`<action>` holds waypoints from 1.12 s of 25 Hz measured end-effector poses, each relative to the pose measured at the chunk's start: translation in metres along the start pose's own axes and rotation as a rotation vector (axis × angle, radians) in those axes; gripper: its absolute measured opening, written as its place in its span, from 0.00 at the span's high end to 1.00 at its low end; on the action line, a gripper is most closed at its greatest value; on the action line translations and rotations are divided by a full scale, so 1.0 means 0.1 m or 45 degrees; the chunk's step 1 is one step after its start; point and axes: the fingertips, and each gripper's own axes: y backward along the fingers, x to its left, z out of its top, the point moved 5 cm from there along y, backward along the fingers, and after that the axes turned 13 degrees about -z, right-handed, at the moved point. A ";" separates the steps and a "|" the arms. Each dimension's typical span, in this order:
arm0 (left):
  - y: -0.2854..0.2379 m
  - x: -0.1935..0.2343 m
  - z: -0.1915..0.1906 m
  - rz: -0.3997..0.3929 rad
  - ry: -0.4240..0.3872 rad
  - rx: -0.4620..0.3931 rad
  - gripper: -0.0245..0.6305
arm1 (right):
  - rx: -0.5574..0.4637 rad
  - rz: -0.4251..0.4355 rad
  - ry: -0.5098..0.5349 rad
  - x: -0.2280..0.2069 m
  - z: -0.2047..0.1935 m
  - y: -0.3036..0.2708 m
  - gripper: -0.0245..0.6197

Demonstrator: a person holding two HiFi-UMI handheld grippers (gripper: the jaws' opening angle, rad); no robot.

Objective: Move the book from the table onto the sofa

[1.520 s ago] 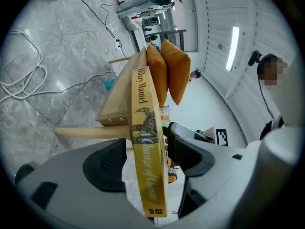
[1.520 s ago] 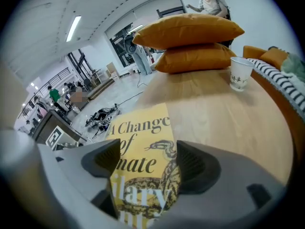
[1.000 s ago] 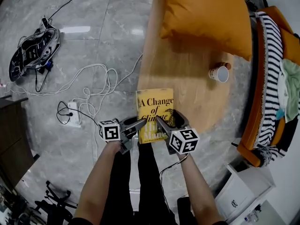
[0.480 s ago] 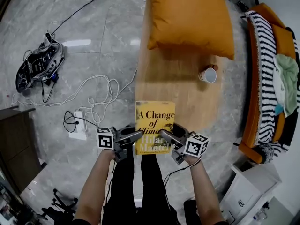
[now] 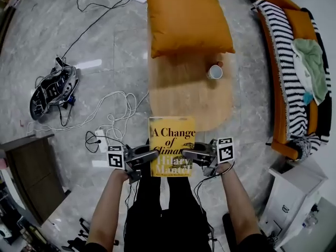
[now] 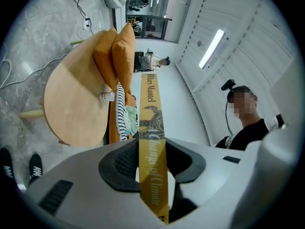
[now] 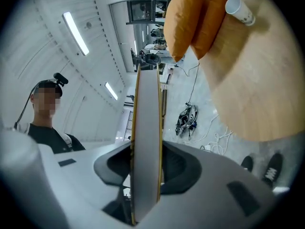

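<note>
A yellow book (image 5: 171, 140) titled "A Change of Climate" hangs in the air in front of the person, off the oval wooden table (image 5: 189, 96). My left gripper (image 5: 152, 155) is shut on its spine side; in the left gripper view the yellow spine (image 6: 152, 142) is pinched between the pads of that gripper (image 6: 152, 165). My right gripper (image 5: 186, 154) grips the opposite side, its jaws closing, and the white page edge (image 7: 147, 137) fills the gap of the gripper (image 7: 145, 170). The orange sofa (image 5: 281, 96) with a striped blanket stands at the right.
A big orange cushion (image 5: 184, 17) and a white cup (image 5: 214, 71) rest on the table. Cables (image 5: 115, 106), a power strip (image 5: 100, 139) and a dark bundle (image 5: 52, 85) lie on the marble floor at the left. A white cabinet (image 5: 286, 196) stands at the lower right.
Both grippers have risen with the book, which has left the table's near end. The right gripper's jaws have closed in on the book's page edge.
</note>
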 end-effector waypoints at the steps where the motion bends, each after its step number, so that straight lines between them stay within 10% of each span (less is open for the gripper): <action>1: -0.02 -0.12 -0.02 0.008 -0.003 0.013 0.74 | -0.017 0.009 -0.003 0.11 -0.04 0.02 0.73; 17: -0.15 -1.86 -0.16 -0.014 0.044 0.040 0.74 | -0.321 0.111 0.022 1.86 -0.42 0.15 0.73; 28: -0.18 -2.15 -0.17 -0.009 -0.049 0.054 0.74 | -0.393 0.091 0.098 2.14 -0.50 0.21 0.73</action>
